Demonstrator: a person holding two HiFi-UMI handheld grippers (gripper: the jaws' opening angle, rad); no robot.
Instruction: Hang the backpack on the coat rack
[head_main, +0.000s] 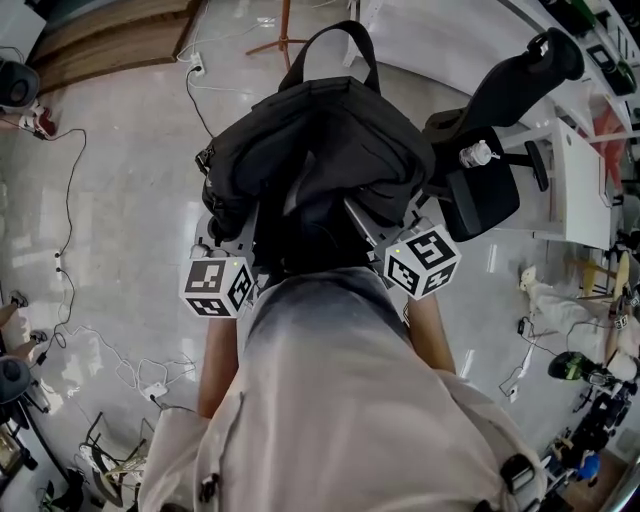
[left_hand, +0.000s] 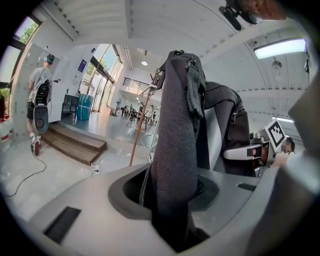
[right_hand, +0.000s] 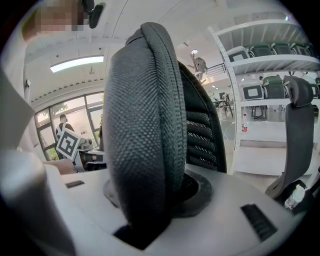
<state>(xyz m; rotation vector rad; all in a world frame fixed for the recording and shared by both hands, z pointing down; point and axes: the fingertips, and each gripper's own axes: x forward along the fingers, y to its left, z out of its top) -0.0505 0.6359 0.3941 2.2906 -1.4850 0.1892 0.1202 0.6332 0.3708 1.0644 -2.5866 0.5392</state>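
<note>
a: what did the head view show?
b: the backpack (head_main: 320, 150) was up in the air in front of the person, over the floor. the left tool (head_main: 226, 236) and the right tool (head_main: 398, 228) were tucked under it, one on each side, so it did not tip. its top loop (head_main: 340, 28) pointed toward a wooden stand (head_main: 283, 35). i think that was the coat rack. the bag was not on it yet. a black chair (head_main: 490, 150) stood close by on the right.
a: and the left gripper view?
b: the left tool was clenched on a dark strap (left_hand: 175, 150) of the backpack. the strap ran straight up out of the jaws. the wooden stand showed far behind it.
a: and the right gripper view?
b: the right tool squeezed a fat padded strap (right_hand: 145, 135). the strap filled the whole gap between the jaws. shelves (right_hand: 265, 60) stood behind it.
a: why two grips?
b: i think they shared the weight, so the loop could be lifted over a hook.
</note>
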